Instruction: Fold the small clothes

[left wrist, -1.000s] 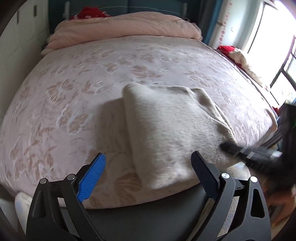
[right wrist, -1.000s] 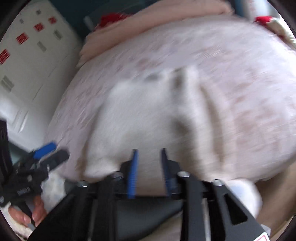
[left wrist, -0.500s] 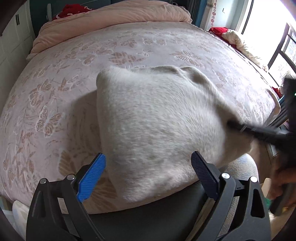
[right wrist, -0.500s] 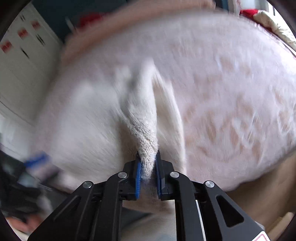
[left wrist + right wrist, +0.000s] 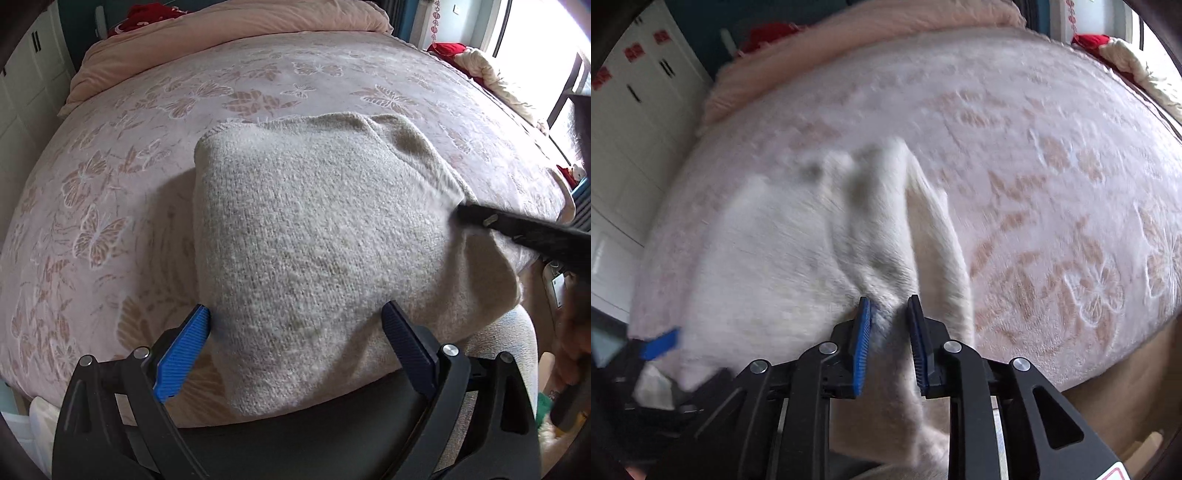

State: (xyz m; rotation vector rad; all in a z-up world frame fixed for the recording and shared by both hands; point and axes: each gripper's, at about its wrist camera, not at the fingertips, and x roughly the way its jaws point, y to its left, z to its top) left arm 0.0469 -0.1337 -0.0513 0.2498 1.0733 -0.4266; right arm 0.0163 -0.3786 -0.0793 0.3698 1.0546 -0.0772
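A cream knitted garment [image 5: 317, 236] lies folded on the pink butterfly-patterned bed [image 5: 110, 177], its near end hanging over the front edge. My left gripper [image 5: 295, 350] is wide open, its fingers standing either side of the garment's near end without holding it. My right gripper [image 5: 889, 332] has its jaws narrowly apart around a raised fold at the garment's [image 5: 798, 266] right edge; in the left wrist view it [image 5: 461, 214] reaches in from the right and touches that edge. The right wrist view is motion-blurred.
A pink duvet [image 5: 236, 33] is bunched along the head of the bed. White wardrobes [image 5: 631, 122] stand at the left. Red and cream fabric [image 5: 476, 62] lies by the window at the right. The bed's front edge is just below both grippers.
The left gripper moved in closer over the garment. The right gripper gripped the right edge fold half a second ago; its jaws now stand slightly wider around it.
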